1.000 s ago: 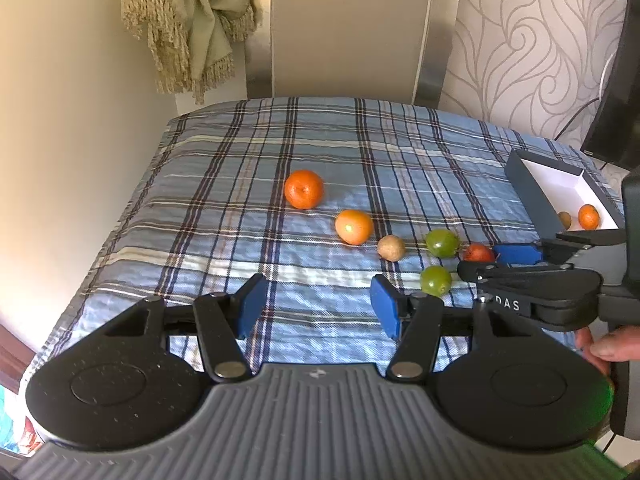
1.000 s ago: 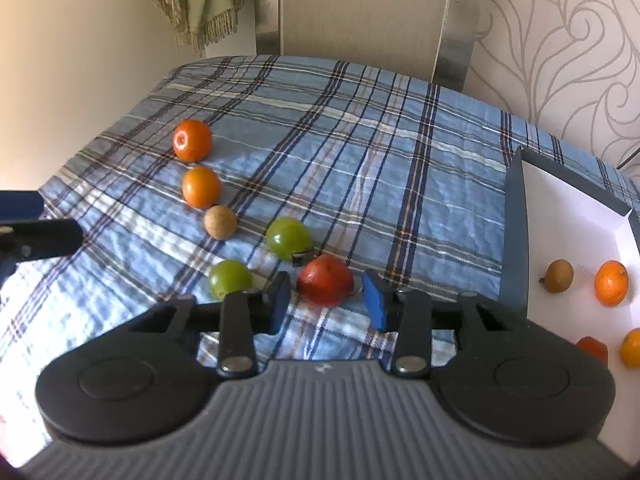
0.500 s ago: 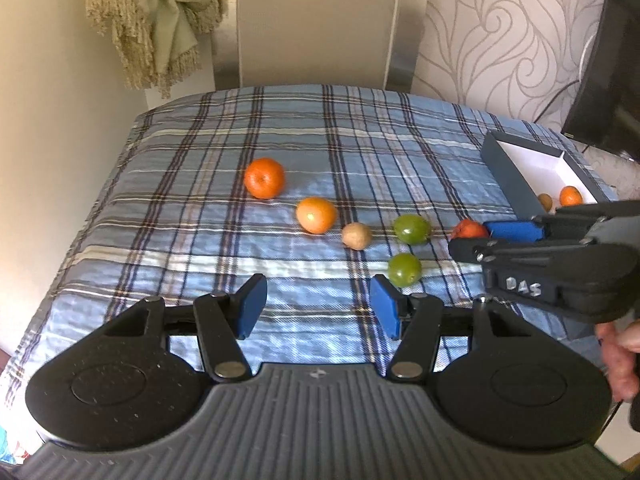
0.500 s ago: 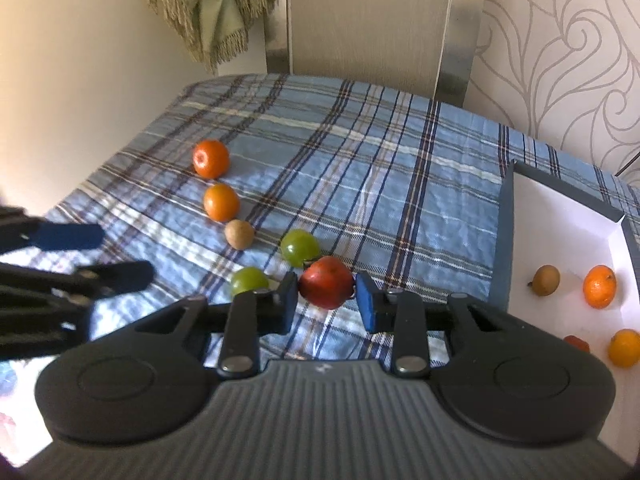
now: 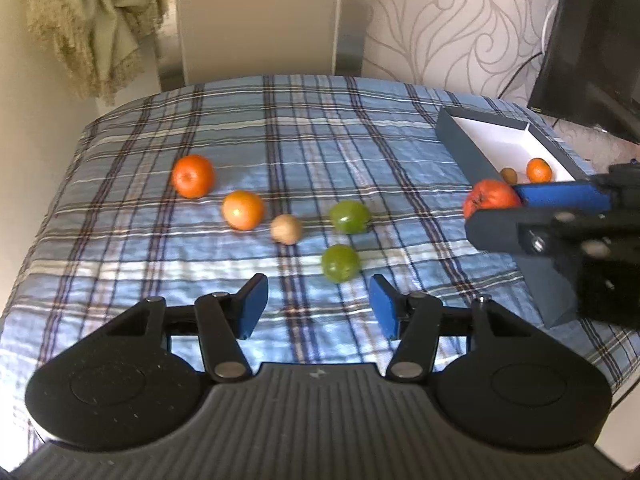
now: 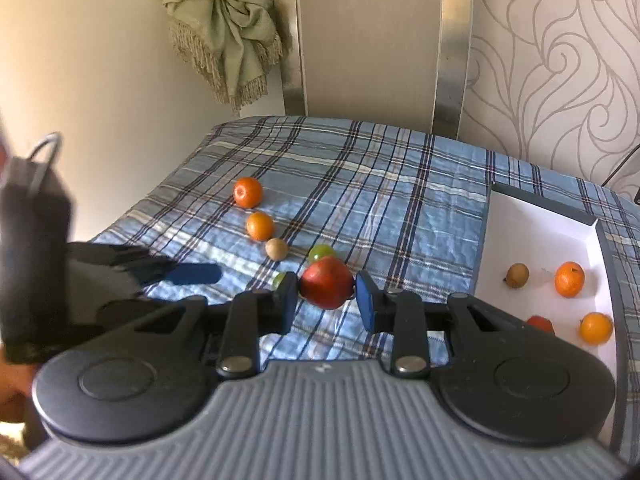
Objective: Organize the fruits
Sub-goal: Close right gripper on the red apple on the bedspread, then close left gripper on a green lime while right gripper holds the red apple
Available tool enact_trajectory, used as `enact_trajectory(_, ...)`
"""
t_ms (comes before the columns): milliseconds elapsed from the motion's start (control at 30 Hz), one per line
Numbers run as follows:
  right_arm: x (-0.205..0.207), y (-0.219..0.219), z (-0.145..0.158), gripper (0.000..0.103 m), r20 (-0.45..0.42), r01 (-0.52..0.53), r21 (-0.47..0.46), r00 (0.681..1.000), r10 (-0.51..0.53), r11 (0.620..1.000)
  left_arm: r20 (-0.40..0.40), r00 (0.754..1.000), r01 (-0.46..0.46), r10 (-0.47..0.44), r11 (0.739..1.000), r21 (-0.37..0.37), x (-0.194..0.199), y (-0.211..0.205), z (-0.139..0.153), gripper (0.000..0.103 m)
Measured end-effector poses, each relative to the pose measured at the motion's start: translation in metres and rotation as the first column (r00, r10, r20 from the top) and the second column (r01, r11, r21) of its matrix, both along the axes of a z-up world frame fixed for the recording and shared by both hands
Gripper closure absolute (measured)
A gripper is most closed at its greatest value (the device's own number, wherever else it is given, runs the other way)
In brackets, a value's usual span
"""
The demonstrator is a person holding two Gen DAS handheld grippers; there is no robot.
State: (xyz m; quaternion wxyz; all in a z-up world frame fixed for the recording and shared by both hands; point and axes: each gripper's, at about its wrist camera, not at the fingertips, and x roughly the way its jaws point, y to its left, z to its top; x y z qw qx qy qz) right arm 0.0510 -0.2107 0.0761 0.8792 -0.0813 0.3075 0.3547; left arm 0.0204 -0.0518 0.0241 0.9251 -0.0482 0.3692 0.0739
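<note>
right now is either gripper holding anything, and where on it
The right gripper pinches the red fruit across its sides; the left gripper is open, empty.

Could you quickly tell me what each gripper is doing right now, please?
Left gripper: open, holding nothing, above the plaid cloth.
Right gripper: closed on the red fruit, lifted off the cloth.

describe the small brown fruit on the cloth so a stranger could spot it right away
On the blue plaid cloth, loose fruit runs diagonally from two oranges to two green fruits. The small brown fruit sits between them, the smallest and only tan one.
</note>
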Motion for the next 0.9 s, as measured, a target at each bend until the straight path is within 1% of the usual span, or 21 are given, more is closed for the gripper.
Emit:
enact_trajectory(67,-0.002,-0.006,0.001,0.069,0.004,0.011,-0.003,1.0,-0.011,1.0,0.004,1.0,0.008,-0.008,1.0,0.007,0.006,-0.004,-0.004,0.042)
enact_trajectory(167,-0.004,-0.015,0.003,0.069,0.019,0.035,-0.007,0.999,-0.035,0.999,-0.005,1.0,0.02,-0.02,1.0,0.004,0.014,-0.008,-0.009,0.048)
enact_trajectory(333,-0.006,-0.03,0.005,0.069,0.03,0.072,-0.006,0.997,-0.072,0.997,-0.018,1.0,0.017,-0.017,1.0,0.004,0.026,-0.012,-0.015,0.05)
enact_trajectory(467,-0.008,-0.035,0.005,0.069,0.039,0.08,-0.006,0.996,-0.079,0.997,-0.023,1.0,0.007,-0.007,1.0,0.01,0.032,-0.011,-0.018,0.05)
enact_trajectory(600,-0.01,-0.039,0.006,0.069,0.044,0.082,-0.003,0.996,-0.081,0.997,-0.04,0.999,-0.009,0.009,1.0,-0.001,0.038,-0.008,-0.021,0.055)
enact_trajectory(767,-0.011,-0.041,0.007,0.069,0.043,0.085,-0.003,0.995,-0.085,0.996,-0.038,0.999,-0.018,0.018,1.0,0.002,0.04,-0.008,-0.023,0.056)
enact_trajectory(900,-0.011,-0.04,0.007,0.069,0.041,0.082,-0.004,0.996,-0.082,0.997,-0.035,0.999,-0.026,0.026,1.0,0.0,0.041,-0.007,-0.024,0.059)
